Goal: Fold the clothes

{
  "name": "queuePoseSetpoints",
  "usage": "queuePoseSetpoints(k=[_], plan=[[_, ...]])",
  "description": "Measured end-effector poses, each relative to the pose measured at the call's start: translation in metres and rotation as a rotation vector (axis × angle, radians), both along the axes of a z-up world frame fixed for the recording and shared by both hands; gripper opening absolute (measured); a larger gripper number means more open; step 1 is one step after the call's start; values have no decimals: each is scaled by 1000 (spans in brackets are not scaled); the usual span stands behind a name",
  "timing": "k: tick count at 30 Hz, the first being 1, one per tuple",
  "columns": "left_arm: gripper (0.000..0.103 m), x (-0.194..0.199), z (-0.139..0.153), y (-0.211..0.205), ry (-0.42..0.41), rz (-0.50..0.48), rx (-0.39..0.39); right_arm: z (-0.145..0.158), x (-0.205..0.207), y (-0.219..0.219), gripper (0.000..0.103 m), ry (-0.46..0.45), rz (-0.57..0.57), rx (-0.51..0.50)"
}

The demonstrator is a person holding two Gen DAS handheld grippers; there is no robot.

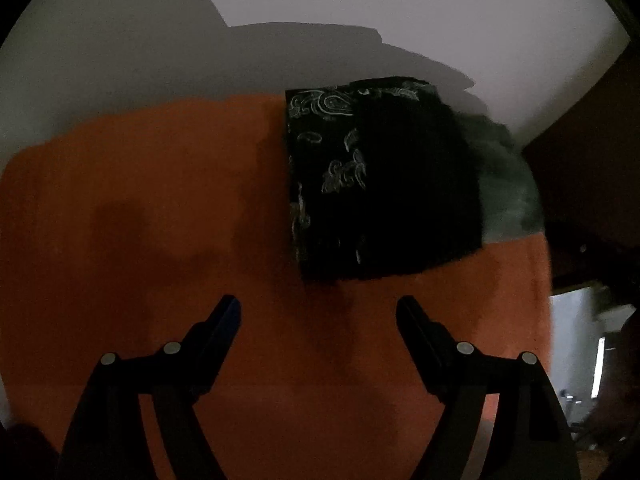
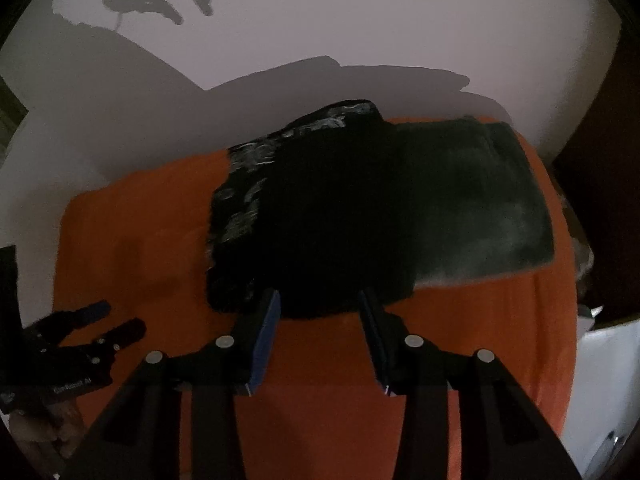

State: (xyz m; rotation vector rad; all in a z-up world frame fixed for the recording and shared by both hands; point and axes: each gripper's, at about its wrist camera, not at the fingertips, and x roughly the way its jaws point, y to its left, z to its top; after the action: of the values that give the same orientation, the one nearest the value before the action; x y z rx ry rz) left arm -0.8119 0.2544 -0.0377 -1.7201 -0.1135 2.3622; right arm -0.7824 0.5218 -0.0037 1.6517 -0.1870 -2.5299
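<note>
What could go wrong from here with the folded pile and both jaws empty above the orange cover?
1. The black patterned garment lies folded over the grey-green garment; a careless grab could take both layers and undo the fold.
2. The pile sits at the far edge of the orange cover, against the wall; a push could crumple it there.
3. Dim light hides the black cloth's edges, so the right gripper may misjudge its hem.
</note>
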Motion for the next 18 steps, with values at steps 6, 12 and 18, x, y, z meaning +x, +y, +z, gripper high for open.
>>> queuePoseSetpoints(k=[6,12,18], plan=[[81,47,53,-17,81,52,-24,36,63,-30,45,32,-49,46],[81,136,102,-10,149,81,-42,75,169,-22,55,119,-41,74],[83,211,125,9,220,118,-66,95,248,-8,56,170,19,65]])
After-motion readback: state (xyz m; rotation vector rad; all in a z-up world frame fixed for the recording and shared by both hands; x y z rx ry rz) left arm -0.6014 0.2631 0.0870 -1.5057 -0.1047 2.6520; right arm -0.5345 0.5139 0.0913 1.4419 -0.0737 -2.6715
